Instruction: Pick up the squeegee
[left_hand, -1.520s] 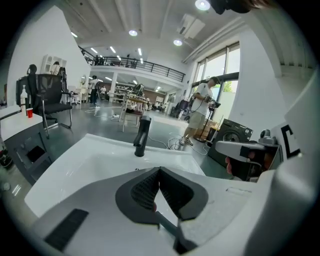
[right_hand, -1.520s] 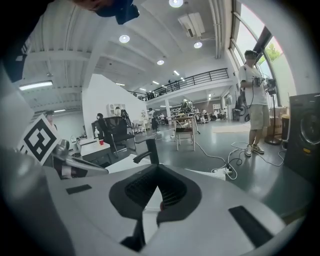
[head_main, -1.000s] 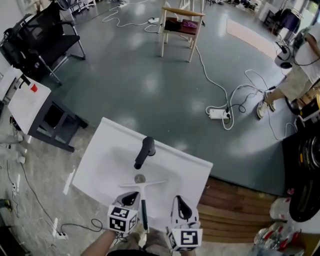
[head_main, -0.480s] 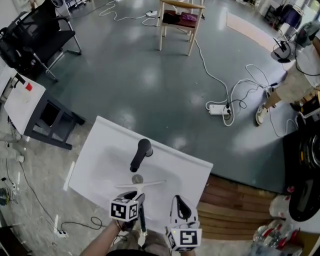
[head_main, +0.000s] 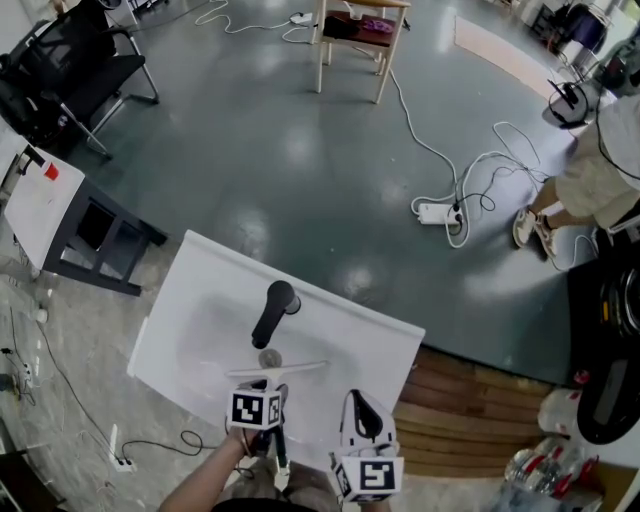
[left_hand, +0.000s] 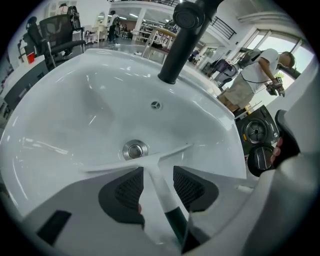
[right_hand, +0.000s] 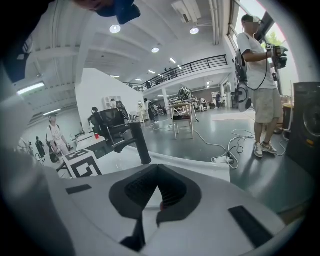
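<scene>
Jaws of the left gripper (left_hand: 159, 175) are opening astride the squeegee (left_hand: 150, 161) handle, whose dark end is cut off. The right gripper (right_hand: 157, 176) jaws are closed and empty.

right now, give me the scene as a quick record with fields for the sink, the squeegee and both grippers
sink: white ceramic basin, black tap, metal drain
squeegee: white squeegee with dark handle end, lying in the basin, blade beside the drain on the person's side
left gripper: jaws opening, astride the squeegee handle, pads not pressing it
right gripper: shut, empty, to the right of the left gripper
</scene>
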